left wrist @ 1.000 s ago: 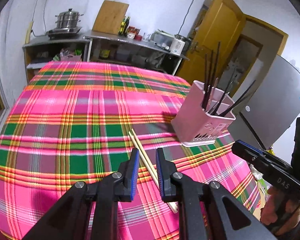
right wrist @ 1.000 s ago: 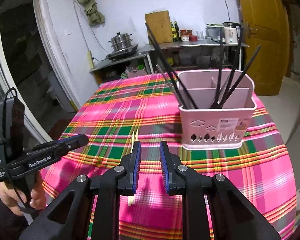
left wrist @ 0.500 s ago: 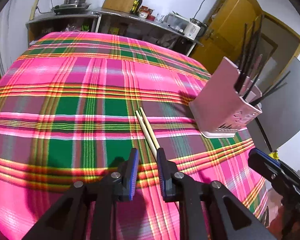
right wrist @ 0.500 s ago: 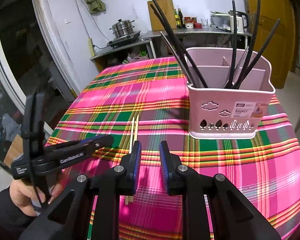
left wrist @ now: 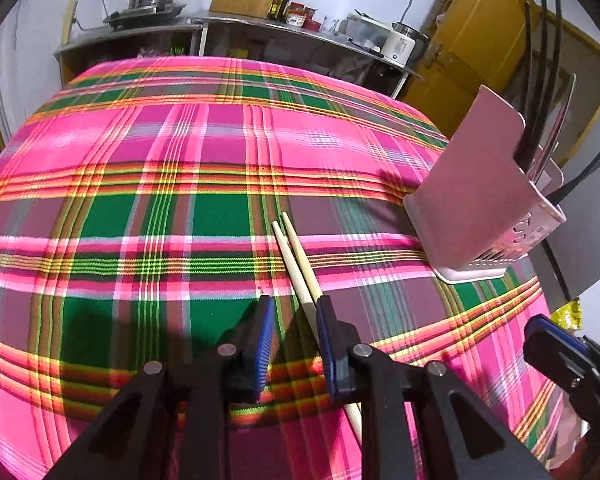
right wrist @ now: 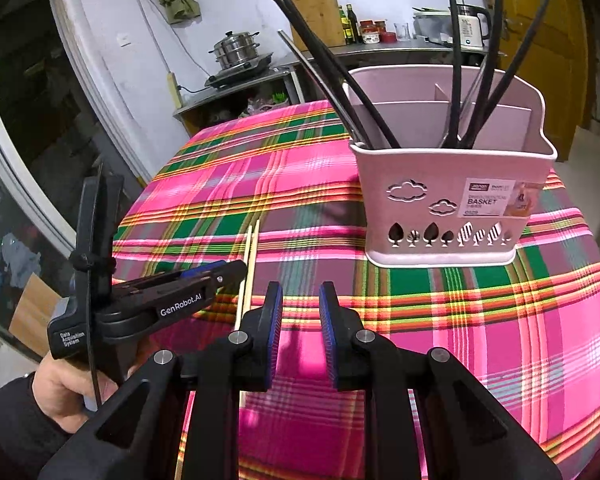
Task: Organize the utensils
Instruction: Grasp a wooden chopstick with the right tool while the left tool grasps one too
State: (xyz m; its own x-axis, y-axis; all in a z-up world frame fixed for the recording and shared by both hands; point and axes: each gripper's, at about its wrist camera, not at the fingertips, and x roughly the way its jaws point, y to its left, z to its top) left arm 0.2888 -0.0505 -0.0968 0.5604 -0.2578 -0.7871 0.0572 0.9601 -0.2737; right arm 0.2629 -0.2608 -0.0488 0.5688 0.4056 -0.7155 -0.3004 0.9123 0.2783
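Both grippers dropped closer to surface (left wrist: 220, 152) vs 1 s ago. Left gripper (left wrist: 292, 320) jaws just widened, straddling the 2 chopsticks (left wrist: 296, 256) w/o pinching, lined up for pickup. Right gripper (right wrist: 298, 304) part-spread, empty, waiting. Basket (right wrist: 452, 184) near, upright.

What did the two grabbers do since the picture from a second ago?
The left gripper came down over the wooden chopsticks, its jaws opening a little; the sticks now lie between them, not yet squeezed. The right gripper moved down toward the pink basket, holding nothing. The chopsticks, the basket and its black chopsticks stayed put.
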